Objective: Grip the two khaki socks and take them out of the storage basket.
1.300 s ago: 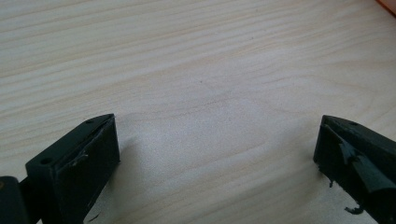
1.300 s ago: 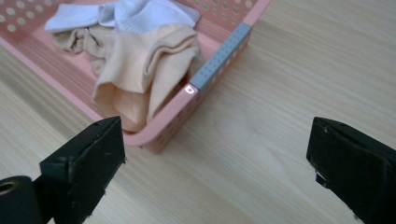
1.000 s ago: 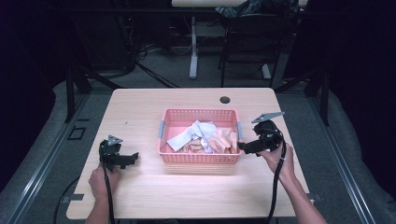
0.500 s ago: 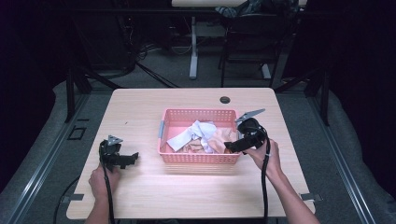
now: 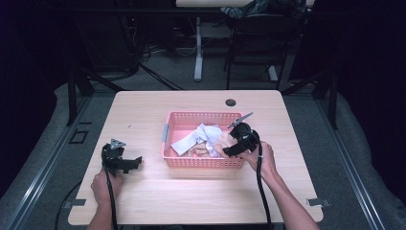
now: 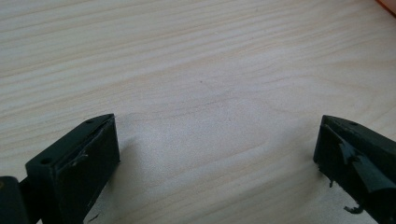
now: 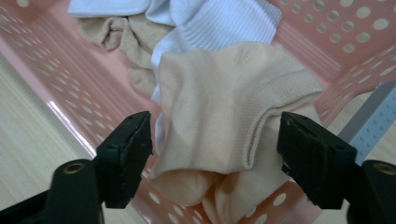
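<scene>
Half-buried tan sock (image 7: 123,44) beneath white sock (image 7: 224,23)

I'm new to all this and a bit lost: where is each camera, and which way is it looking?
High view: above the table's near edge, looking forward and down; both forearms, left tongs, right tongs.
Left gripper view: on the left tongs, facing bare table.
Right gripper view: on the right tongs, facing a beige sock.
Shared: the pink basket.

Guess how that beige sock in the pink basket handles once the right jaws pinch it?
Probably floppy: the beige sock lies folded and creased, so it should drape from the right gripper. Likely light, being thin knit. It overlaps the white sock, so it may drag that along in the pink basket.
</scene>
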The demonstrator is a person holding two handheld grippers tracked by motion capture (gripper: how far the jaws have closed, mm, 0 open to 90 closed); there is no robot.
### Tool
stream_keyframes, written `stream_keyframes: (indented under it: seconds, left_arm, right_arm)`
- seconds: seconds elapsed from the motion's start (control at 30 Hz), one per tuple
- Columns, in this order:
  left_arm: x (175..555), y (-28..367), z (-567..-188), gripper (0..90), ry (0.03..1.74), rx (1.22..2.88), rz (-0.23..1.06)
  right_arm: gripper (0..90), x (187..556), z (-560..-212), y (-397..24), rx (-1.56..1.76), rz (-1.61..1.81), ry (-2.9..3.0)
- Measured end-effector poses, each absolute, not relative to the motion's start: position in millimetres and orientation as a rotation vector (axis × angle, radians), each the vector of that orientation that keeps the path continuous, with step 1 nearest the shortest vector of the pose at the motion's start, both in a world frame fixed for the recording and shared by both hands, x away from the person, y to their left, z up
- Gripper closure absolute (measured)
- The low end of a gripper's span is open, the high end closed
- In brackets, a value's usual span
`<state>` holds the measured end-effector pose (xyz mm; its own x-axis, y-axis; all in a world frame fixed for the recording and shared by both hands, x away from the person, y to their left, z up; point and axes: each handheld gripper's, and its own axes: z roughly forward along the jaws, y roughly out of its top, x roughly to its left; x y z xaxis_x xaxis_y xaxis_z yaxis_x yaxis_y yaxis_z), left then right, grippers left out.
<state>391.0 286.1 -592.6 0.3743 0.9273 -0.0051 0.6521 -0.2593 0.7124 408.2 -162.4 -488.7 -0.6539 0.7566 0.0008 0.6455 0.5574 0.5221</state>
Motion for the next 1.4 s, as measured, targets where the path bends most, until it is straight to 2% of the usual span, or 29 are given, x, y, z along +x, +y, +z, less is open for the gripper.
stream_keyframes:
  seconds: [0.1,0.23,0.27,0.4,0.47,0.77,0.8,0.87,1.0,1.4]
  left_arm:
    - [391,286,-593,0.0,1.357,2.007,0.563]
    - [391,286,-593,0.0,1.357,2.007,0.563]
    - [391,286,-593,0.0,1.357,2.007,0.562]
    - [391,286,-593,0.0,1.357,2.007,0.562]
    - [391,286,-593,0.0,1.357,2.007,0.562]
    - [391,286,-593,0.0,1.357,2.007,0.562]
    - [391,286,-593,0.0,1.357,2.007,0.562]
    - [391,286,-593,0.0,1.357,2.007,0.562]
    - [391,286,-593,0.0,1.358,2.006,0.562]
    - [391,286,-593,0.0,1.357,2.007,0.562]
  right_arm:
    - [37.5,411,-492,-161,1.191,0.693,2.573]
    - [58.0,413,-494,-160,1.196,0.656,2.587]
    - [58.0,413,-494,-160,1.196,0.656,2.587]
    - [71.2,414,-498,-158,1.218,0.675,2.573]
    - [75.1,415,-496,-159,1.202,0.644,2.591]
    - [77.4,415,-482,-165,1.224,0.730,2.564]
    - [75.8,415,-481,-165,1.229,0.732,2.566]
    - [67.2,415,-480,-165,1.241,0.733,2.565]
    - [64.7,415,-483,-163,1.232,0.713,2.576]
    - [74.6,415,-487,-152,1.200,0.678,2.600]
